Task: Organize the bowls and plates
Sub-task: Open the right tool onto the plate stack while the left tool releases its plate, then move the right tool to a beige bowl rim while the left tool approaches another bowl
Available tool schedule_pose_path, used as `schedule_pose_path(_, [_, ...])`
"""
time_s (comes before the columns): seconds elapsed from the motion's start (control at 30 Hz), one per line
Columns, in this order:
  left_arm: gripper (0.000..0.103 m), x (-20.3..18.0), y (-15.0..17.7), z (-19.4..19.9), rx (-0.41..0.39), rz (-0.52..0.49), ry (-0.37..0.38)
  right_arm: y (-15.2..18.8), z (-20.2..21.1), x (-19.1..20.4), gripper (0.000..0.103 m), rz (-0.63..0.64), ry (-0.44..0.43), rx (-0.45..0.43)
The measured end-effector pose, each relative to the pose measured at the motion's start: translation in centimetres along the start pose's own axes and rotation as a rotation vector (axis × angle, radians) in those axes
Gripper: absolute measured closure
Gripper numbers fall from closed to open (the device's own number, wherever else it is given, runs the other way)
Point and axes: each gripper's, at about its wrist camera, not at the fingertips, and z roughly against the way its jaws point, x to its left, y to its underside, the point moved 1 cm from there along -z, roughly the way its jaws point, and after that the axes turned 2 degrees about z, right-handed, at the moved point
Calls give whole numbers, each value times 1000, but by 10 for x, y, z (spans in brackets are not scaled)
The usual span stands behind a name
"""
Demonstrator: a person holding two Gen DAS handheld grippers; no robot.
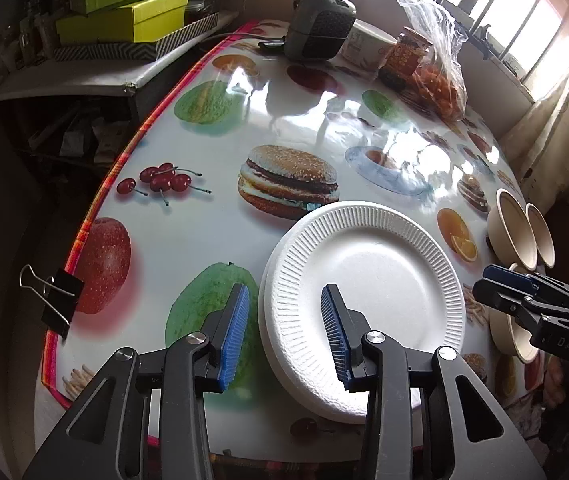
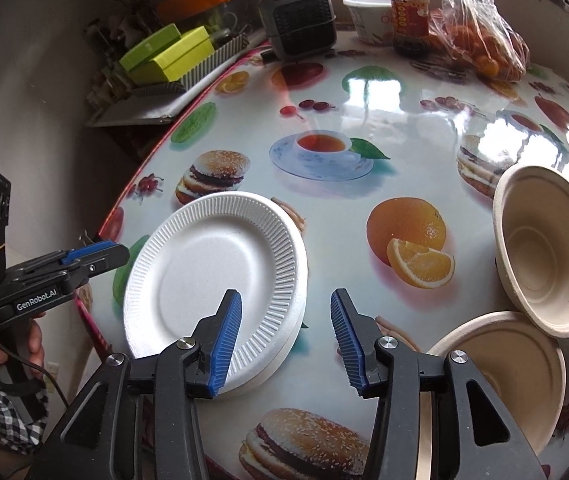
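A small stack of white ribbed foam plates [image 1: 364, 300] [image 2: 216, 288] lies on the food-print tablecloth near the table's front edge. My left gripper [image 1: 284, 332] is open and empty, just above the stack's left rim, one finger on each side of it. My right gripper [image 2: 286, 340] is open and empty, over the stack's right rim. Several beige paper bowls [image 1: 516, 232] [image 2: 548, 248] sit to the right; one lies nearest me [image 2: 500, 368]. The right gripper also shows in the left wrist view [image 1: 524, 296], and the left gripper in the right wrist view [image 2: 96, 254].
At the table's far end stand a dark speaker [image 1: 318, 26] [image 2: 298, 20], a white cup [image 2: 368, 16], a jar [image 2: 408, 16] and a plastic bag of oranges [image 2: 484, 40]. A binder clip [image 1: 58, 300] grips the left table edge. Green boxes [image 1: 124, 12] sit on a side shelf.
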Motion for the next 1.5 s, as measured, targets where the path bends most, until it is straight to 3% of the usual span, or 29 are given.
schedule_pose_path(0.3, [61, -42, 0, 15, -84, -86, 60, 15, 36, -19, 53, -76, 75, -124])
schedule_pose_path(0.6, [60, -97, 4, 10, -84, -190, 153, 43, 78, -45, 50, -151, 193, -236])
schedule_pose_path(0.67, [48, -108, 7, 9, -93, -213, 176, 50, 88, -48, 48, -153, 244, -271])
schedule_pose_path(0.77, [47, -124, 11, 7, -83, -239, 228, 60, 100, -56, 44, -173, 296, -308])
schedule_pose_path(0.97, [47, -148, 17, -5, -60, -273, 260, 83, 114, -69, 41, -181, 372, -375])
schedule_pose_path(1.2, [47, -176, 30, -14, -68, -345, 237, 106, 117, -94, 41, -257, 396, -413])
schedule_pose_path(1.5, [47, -197, 43, -41, 11, -341, 277, 126, 106, -113, 41, -272, 393, -383])
